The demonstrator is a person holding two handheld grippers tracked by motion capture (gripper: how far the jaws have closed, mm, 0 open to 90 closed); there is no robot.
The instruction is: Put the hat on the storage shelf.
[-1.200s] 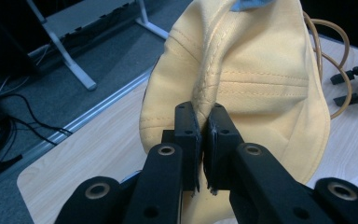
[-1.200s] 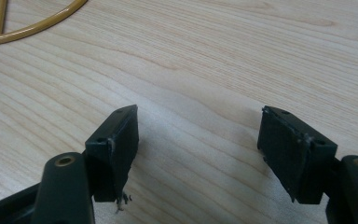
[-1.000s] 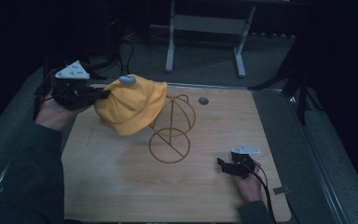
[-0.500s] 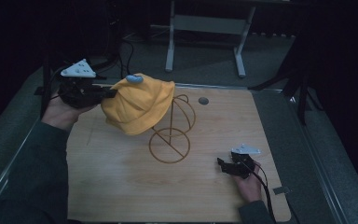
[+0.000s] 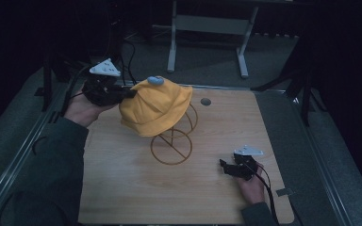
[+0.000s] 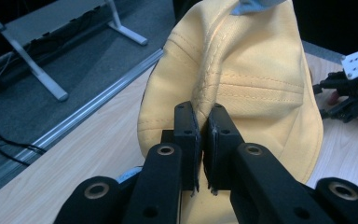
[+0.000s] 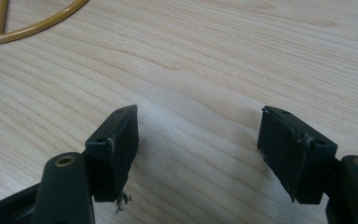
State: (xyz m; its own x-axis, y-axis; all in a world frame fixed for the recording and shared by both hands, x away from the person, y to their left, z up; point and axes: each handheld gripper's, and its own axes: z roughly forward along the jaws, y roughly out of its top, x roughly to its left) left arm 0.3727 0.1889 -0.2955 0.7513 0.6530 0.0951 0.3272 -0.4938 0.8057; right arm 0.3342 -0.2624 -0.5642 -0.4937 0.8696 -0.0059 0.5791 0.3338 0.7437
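Observation:
A yellow cap (image 5: 155, 106) with a grey-blue top button hangs over the gold wire stand (image 5: 172, 146) at the middle of the wooden table. My left gripper (image 5: 127, 93) comes in from the left and is shut on the cap's fabric; in the left gripper view its pads (image 6: 189, 135) pinch a fold of the cap (image 6: 242, 84) along a seam. My right gripper (image 5: 226, 167) rests low on the table at the front right, jaws wide apart with bare wood between them (image 7: 198, 135). The stand's ring base (image 7: 32, 25) curves past at the top left of the right gripper view.
A small dark round spot (image 5: 206, 101) sits in the tabletop (image 5: 122, 188) behind the stand. Grey floor and a metal rail (image 5: 42, 127) border the table's left side; a grey frame (image 5: 207, 28) stands on the floor behind. The right gripper (image 6: 354, 86) appears beyond the cap in the left gripper view.
My left gripper has carried the cap to the right, from beside the stand to over its top. The right gripper has stayed where it was.

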